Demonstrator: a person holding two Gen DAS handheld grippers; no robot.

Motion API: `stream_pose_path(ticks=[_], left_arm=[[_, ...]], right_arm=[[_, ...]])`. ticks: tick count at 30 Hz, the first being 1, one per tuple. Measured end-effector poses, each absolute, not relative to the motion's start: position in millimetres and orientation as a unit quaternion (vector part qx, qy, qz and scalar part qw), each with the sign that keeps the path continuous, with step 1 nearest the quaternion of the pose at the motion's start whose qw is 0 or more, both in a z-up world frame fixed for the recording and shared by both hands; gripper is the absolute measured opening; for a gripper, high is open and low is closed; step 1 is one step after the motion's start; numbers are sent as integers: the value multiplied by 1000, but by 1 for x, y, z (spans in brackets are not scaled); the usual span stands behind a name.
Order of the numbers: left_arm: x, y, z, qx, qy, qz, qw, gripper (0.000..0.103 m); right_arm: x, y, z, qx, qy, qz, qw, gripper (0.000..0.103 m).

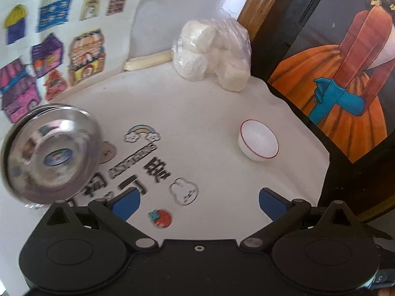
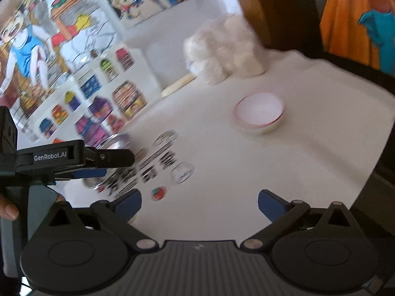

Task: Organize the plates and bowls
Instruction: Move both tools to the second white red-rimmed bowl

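- Left gripper (image 1: 198, 203): seen from its own camera, its two blue-padded fingers (image 1: 126, 203) stand wide apart with nothing between them, poised over the white tabletop (image 1: 222, 113).
- Right gripper (image 2: 199, 203): fingers likewise spread wide and empty, aimed across the same tabletop toward the far right corner.
- Right wrist view only: the left gripper appears side-on at the left edge, level with the table, black body lettered "GenRobot.AI"; a fingertip of the person's hand (image 2: 8, 209) shows below it, cut off by the frame.
- Steel bowl (image 1: 49, 155): near left in the left wrist view, tilted so that its shiny underside and a round label face the camera; blurred, and whether it touches the table cannot be told. In the right wrist view it is mostly hidden behind the left gripper, only a silvery edge showing.
- Printed stickers (image 1: 143, 157): a rainbow, clouds and dark lettering lie on the tabletop between the two bowls; smeared in the right wrist view.
- White bowl (image 1: 258, 140): upright with a thin red rim, mid-right on the tabletop, well apart from the steel bowl.
- Bag of white lumps (image 1: 212, 51): clear plastic, at the far edge by the wall; contents hard to identify.
- Children's drawings (image 1: 49, 56): coloured houses on the far left wall.
- Painting (image 1: 345, 74): an orange gown and blue glove, at the right, cut off by the frame.
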State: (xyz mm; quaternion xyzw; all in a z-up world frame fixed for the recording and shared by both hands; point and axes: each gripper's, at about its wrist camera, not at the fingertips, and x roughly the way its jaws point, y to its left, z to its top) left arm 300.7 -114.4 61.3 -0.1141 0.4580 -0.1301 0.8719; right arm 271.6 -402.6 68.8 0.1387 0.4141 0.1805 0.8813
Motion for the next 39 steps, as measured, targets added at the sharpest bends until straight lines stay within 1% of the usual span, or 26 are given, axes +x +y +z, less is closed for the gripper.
stream_pose_path(ticks=[9, 16, 23, 28, 30, 35, 39], left_arm=[[366, -169, 48, -110, 456, -122, 875, 102], [409, -200, 26, -110, 468, -112, 870, 102], [429, -221, 7, -103, 475, -118, 866, 102], [432, -224, -3, -105, 480, -112, 863, 101], [433, -225, -5, -104, 481, -110, 863, 100], [433, -225, -9, -105, 481, -107, 864, 92], [433, -227, -9, -105, 482, -111, 863, 86]], right_arm=[[315, -440, 52, 116, 371, 109, 915, 103], [352, -451, 27, 103, 351, 71, 928, 102], [379, -455, 6, 107, 358, 72, 925, 86], [387, -450, -2, 110, 365, 80, 921, 78], [389, -449, -3, 109, 367, 83, 920, 74], [393, -445, -5, 110, 369, 90, 919, 65], [395, -444, -6, 116, 371, 94, 917, 59]])
